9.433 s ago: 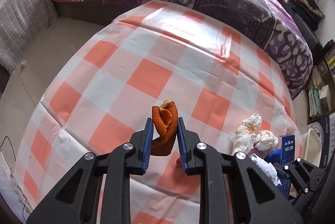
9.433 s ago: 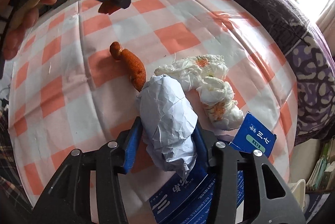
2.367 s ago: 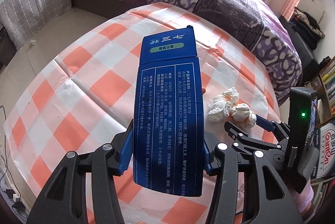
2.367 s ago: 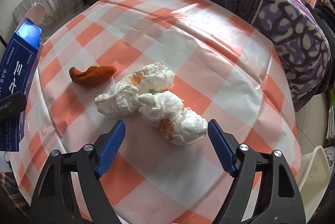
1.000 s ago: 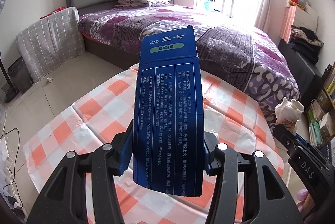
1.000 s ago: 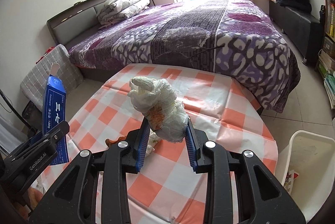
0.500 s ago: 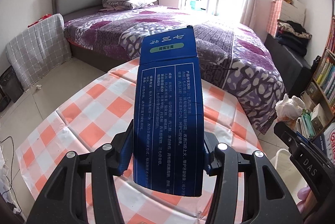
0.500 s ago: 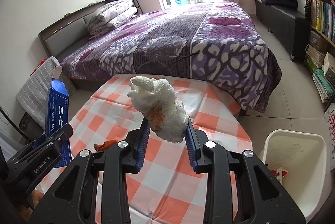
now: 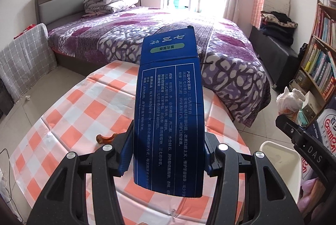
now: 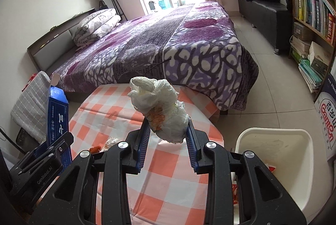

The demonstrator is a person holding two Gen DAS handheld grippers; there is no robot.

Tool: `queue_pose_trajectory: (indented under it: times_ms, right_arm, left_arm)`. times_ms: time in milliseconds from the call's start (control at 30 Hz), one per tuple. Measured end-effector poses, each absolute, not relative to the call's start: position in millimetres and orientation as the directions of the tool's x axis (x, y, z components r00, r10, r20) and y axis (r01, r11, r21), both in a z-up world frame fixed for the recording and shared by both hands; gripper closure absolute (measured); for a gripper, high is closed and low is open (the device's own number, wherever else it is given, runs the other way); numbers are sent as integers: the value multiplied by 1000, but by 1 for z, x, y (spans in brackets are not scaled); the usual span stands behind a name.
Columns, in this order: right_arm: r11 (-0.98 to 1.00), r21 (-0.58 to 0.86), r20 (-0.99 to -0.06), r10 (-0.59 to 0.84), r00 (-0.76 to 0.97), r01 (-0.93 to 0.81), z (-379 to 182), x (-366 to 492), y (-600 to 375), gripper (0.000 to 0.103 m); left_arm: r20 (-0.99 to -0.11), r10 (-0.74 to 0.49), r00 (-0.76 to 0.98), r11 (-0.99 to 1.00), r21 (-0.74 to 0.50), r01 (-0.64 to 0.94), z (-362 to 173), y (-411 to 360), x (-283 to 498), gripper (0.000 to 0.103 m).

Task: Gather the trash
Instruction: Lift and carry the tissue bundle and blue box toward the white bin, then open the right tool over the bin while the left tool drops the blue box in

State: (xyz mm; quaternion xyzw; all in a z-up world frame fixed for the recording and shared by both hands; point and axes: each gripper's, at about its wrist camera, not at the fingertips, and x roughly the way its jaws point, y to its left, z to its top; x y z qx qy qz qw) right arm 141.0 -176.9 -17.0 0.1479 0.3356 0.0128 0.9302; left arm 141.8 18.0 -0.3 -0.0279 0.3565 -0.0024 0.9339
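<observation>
My left gripper (image 9: 167, 153) is shut on a tall blue toothpaste box (image 9: 170, 111) and holds it upright above the checkered table (image 9: 79, 120). My right gripper (image 10: 168, 138) is shut on a crumpled white tissue wad (image 10: 161, 111) with orange stains, held above the table's right side. The white trash bin (image 10: 273, 164) stands on the floor right of the table; it also shows in the left wrist view (image 9: 279, 166). An orange peel (image 9: 105, 138) lies on the table. Another tissue wad (image 10: 110, 142) lies by it.
A bed with a purple patterned blanket (image 10: 168, 46) stands just beyond the table. A bookshelf (image 10: 310, 4) and a printed carton (image 10: 326, 120) are at the right. A grey checked cushion (image 9: 23, 57) leans at the left. Tiled floor (image 10: 273, 82) lies between bed and shelf.
Both grippers have swung right and up with their loads; the bin has come further into both views. Earlier, the left gripper swapped an orange peel for the box, the right a paper wad for the tissue.
</observation>
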Motion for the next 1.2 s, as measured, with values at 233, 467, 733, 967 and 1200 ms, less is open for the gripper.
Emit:
queue_pose_trajectory:
  times_ms: [233, 467, 733, 967, 1200]
  right_arm:
    - [943, 302, -620, 81, 781, 141, -16, 134, -211, 71]
    - [921, 315, -635, 23, 772, 231, -16, 123, -249, 71]
    - [872, 338, -660, -48, 750, 354, -21, 110, -297, 65]
    - [805, 397, -662, -82, 745, 441, -26, 94, -336, 38]
    - [762, 414, -663, -122, 738, 498, -28, 80, -365, 28]
  left_arm:
    - [-669, -62, 740, 998, -46, 43, -3, -10, 139, 51]
    - [-679, -105, 727, 994, -40, 106, -8, -37, 136, 51]
    - [-706, -184, 684, 978, -59, 201, -20, -71, 132, 51]
    - [-726, -232, 648, 958, -56, 280, -32, -104, 124, 51]
    - [-753, -277, 597, 934, -65, 352, -46, -134, 115, 51]
